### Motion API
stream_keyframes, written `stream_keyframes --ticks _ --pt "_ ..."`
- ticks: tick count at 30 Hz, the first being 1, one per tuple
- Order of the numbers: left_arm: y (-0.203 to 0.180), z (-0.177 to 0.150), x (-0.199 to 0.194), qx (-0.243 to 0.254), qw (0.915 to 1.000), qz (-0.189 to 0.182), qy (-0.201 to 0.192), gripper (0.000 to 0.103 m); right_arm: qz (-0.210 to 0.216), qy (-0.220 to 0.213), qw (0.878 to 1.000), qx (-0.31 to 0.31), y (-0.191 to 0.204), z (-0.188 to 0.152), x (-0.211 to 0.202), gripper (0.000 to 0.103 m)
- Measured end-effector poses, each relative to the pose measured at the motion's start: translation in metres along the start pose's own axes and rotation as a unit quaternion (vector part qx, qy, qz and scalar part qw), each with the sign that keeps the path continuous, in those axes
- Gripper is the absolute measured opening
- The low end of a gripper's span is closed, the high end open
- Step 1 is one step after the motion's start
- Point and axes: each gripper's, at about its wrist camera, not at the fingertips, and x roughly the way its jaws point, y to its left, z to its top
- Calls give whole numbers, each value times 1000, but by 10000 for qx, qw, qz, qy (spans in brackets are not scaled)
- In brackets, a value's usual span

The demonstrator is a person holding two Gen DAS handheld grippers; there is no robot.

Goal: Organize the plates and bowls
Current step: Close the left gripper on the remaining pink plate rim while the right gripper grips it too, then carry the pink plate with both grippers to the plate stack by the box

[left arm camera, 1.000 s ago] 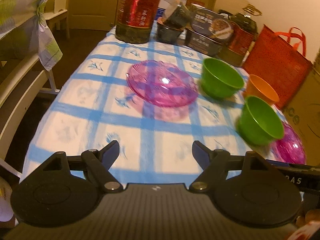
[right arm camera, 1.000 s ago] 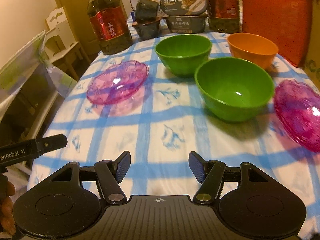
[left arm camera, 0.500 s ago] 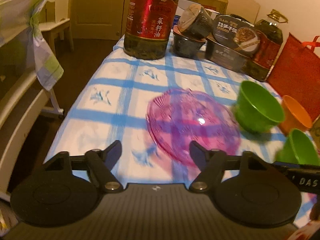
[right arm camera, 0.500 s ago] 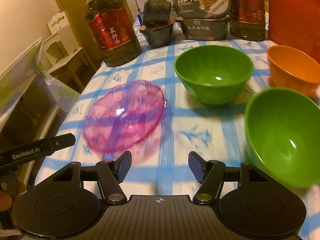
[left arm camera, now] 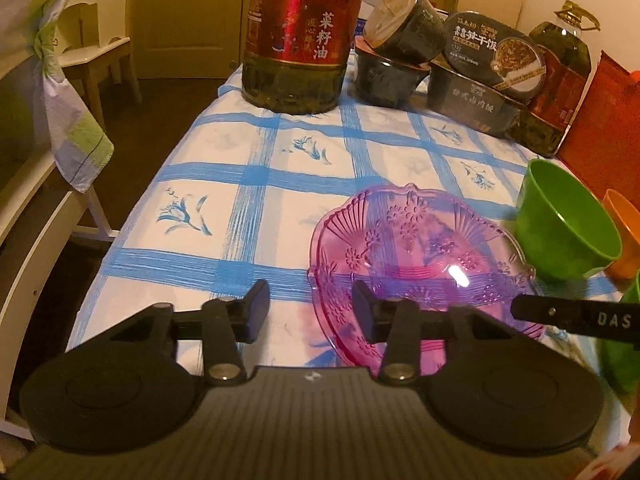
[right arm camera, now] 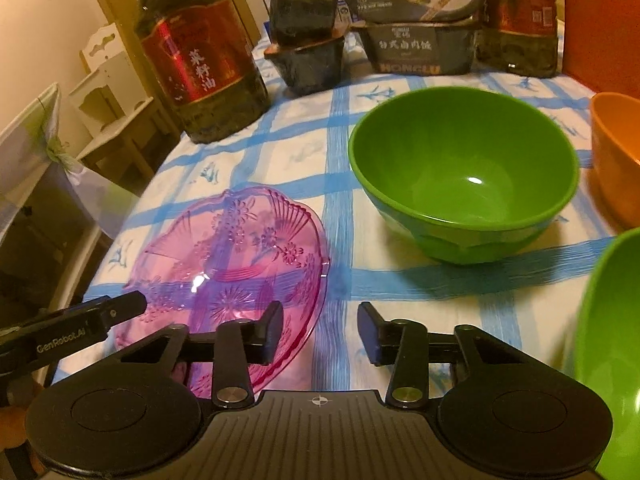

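Note:
A clear pink plate (left arm camera: 420, 264) (right arm camera: 232, 264) lies on the blue-checked tablecloth (left arm camera: 248, 200). My left gripper (left arm camera: 310, 314) straddles its left rim, one finger over the plate and one outside. Its jaws are closing and the pads stand clear of the rim. My right gripper (right arm camera: 320, 332) straddles the opposite rim the same way, its jaws also closing without touching. A green bowl (left arm camera: 560, 224) (right arm camera: 464, 168) stands just beyond the plate, an orange bowl (left arm camera: 624, 236) (right arm camera: 616, 160) beside it. A second green bowl (right arm camera: 612, 340) is close on the right.
A big oil bottle (left arm camera: 300, 32) (right arm camera: 200, 60), dark food tubs (left arm camera: 472, 76) (right arm camera: 416, 20), another oil bottle (left arm camera: 560, 80) and a red bag (left arm camera: 600, 128) line the far end. A chair with a checked cloth (left arm camera: 68, 120) stands off the table's left edge.
Both grippers have moved forward and down to the pink plate, and their jaws have narrowed. The plate's rim now lies between each pair of fingers.

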Motion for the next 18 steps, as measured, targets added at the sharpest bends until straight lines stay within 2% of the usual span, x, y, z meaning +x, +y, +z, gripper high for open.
stream_keyframes --ticks 6,8,10,18 --pt "2 -1 4 -6 9999 -99 -46 20 49 4 9999 88 -2 1 5 20" --pt "0 -1 4 41 9998 -173 -43 11 77 15 10000 42 0 0 5 15" --pt "-3 -1 1 118 9998 -176 -50 10 84 46 10000 15 2 -1 4 12" --pt "-6 -7 -31 212 9995 -243 -14 9 124 62 9999 13 7 -11 -22 12"
